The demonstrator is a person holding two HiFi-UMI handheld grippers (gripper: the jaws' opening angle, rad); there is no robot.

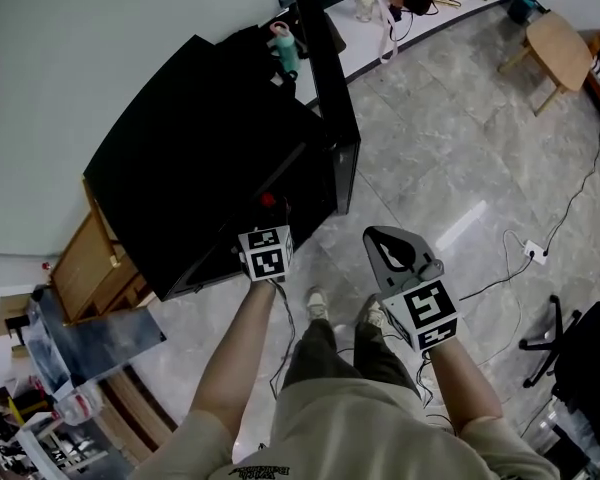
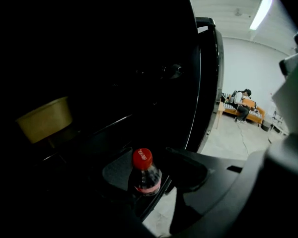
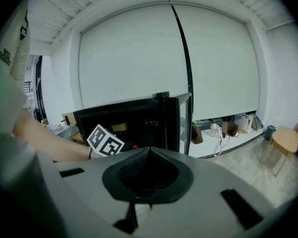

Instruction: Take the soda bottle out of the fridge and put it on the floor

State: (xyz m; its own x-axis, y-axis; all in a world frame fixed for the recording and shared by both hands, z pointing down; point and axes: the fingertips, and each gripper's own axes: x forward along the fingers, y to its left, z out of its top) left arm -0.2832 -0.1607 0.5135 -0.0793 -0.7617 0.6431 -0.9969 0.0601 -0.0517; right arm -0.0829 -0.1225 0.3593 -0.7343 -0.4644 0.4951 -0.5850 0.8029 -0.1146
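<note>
Fridge: the black fridge stands at the left with its door swung open, so access is sorted.
Inside: it is dark in there. A yellow bowl sits on a shelf toward the left, well apart from the action.
Left gripper: the left gripper is reached into the fridge with its jaws spread as wide as they go, one on either side of the bottle.
Bottle: the bottle stands upright, red cap up, low in the fridge near its front edge and right between those jaws. It sits close against the left pad with a gap on the other side. I see no squeeze on it yet.
Right gripper: the right gripper hangs out in front of the fridge above the floor, jaws closed together on nothing, idle for now.
Floor: the grey tiled floor in front of the fridge is where the bottle has to end up, and the bottle is nowhere near it yet.
Done: door open and reach made, with the jaws lined up around the bottle.
Left: by my read, nearly all of it. The jaws must close on the bottle, then it has to be drawn out past the front edge, lowered, stood on the floor and let go.
</note>
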